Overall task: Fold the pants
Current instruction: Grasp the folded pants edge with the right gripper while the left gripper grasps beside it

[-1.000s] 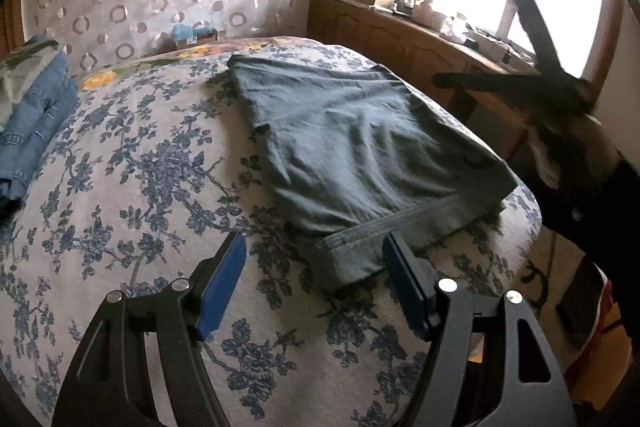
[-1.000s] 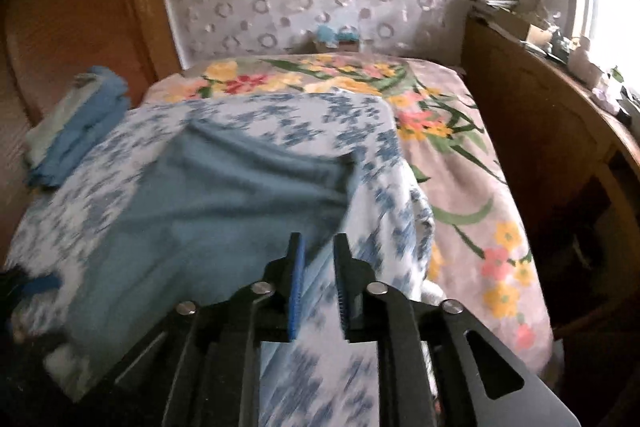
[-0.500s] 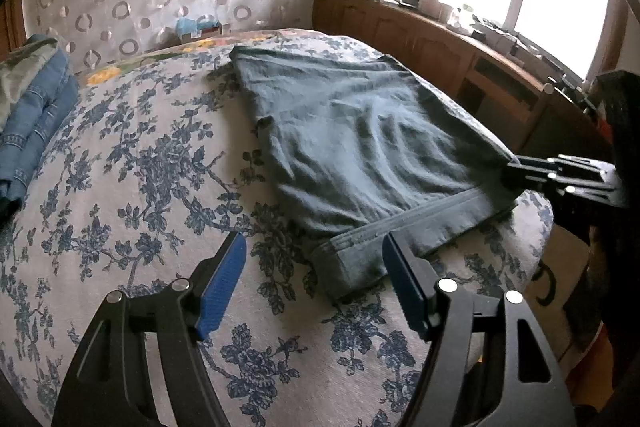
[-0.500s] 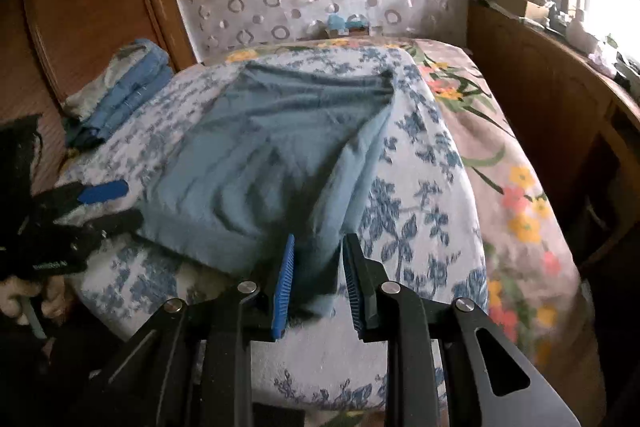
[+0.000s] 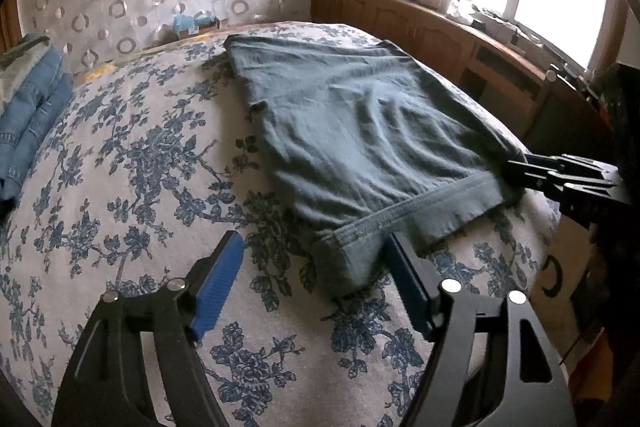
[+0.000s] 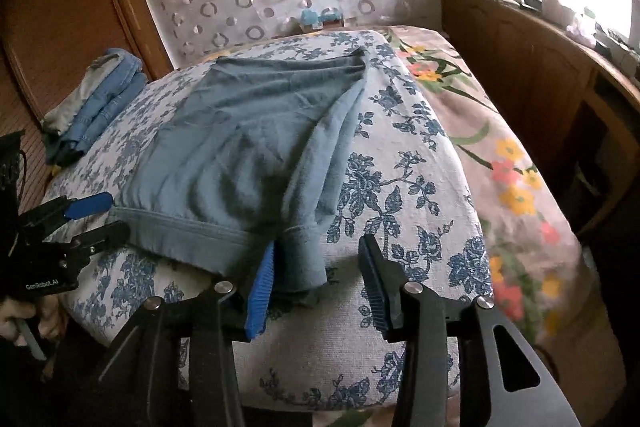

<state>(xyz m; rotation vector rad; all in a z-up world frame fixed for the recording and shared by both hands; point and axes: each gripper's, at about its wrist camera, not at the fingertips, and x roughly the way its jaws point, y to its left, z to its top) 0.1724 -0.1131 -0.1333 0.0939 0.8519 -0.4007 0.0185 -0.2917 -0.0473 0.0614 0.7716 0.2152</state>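
Left wrist view: the pants [image 5: 360, 131] lie flat on the bed [image 5: 132, 163], already folded at least once into a broad panel. The long axis runs from the hem at 6 o'clock to the far edge at 12 o'clock.

Left gripper [image 5: 312, 279]: jaws wide and opening. The near-left hem corner [image 5: 344, 259] sits between the pads, close to the right pad. No pad presses on cloth.

Right gripper [image 6: 316, 275]: jaws apart and opening. The near-right hem corner [image 6: 304, 259] hangs between them, against the left pad. The right pad stands clear, so nothing is clamped.

Key relation: both corners of the near hem lie at 12 o'clock from their grippers, one corner per gripper. Neither hand is nearer; each is at its own corner. The probable next fold carries the hem toward 12 o'clock, along the long axis.

Limits of view:
- The right-hand corner droops over the bed edge; its underside is hidden.
- The layer count in the fold cannot be read.
- The far edge is small and distorted.
- A denim stack [image 6: 96, 99] lies at 10 o'clock, well apart.
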